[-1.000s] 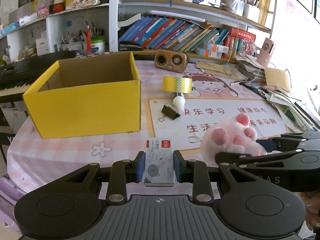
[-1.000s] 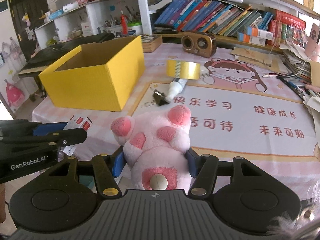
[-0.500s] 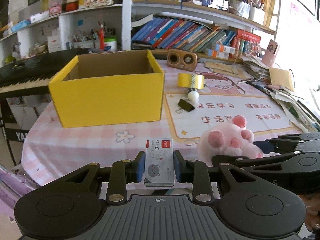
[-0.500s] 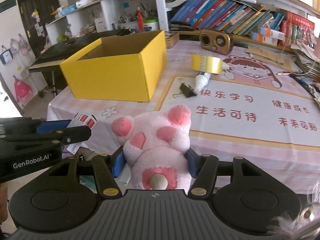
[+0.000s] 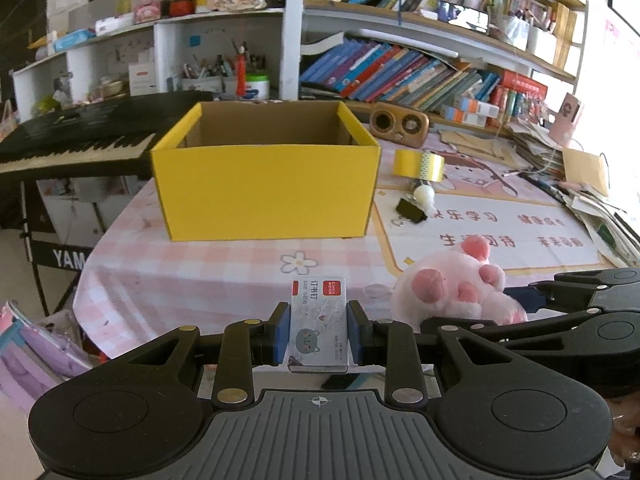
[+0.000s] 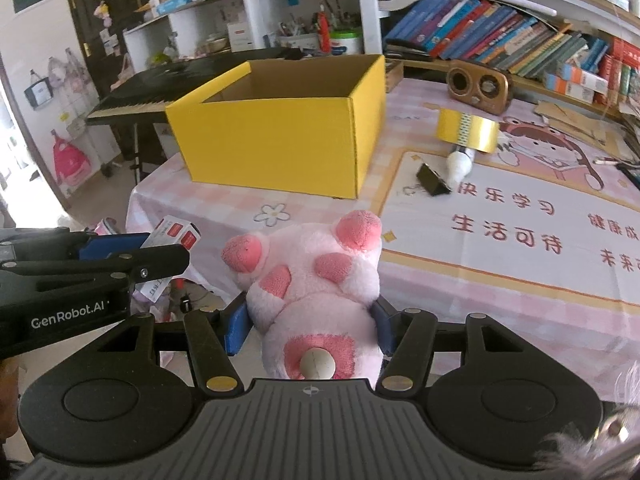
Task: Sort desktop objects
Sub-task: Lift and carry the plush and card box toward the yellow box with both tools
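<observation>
Now squarely facing the yellow box point(image 5: 266, 184), which a second ago sat off to the left and at an angle; both loads carried back and round toward its near wall, well short of it. Likely meaning: lined up for dropping in, nothing yet released. Left gripper point(image 5: 319, 334) clamped narrow on a small staple box point(image 5: 319, 320), held upright, tilted down toward the table edge in front of the yellow box. Right gripper point(image 6: 310, 322) clamped wider on a pink plush paw point(image 6: 314, 280), beside the left, likewise angled down. Still lying right of the yellow box: tape roll point(image 5: 418, 165), binder clip point(image 5: 411, 211), glue bottle point(image 5: 425, 196).
</observation>
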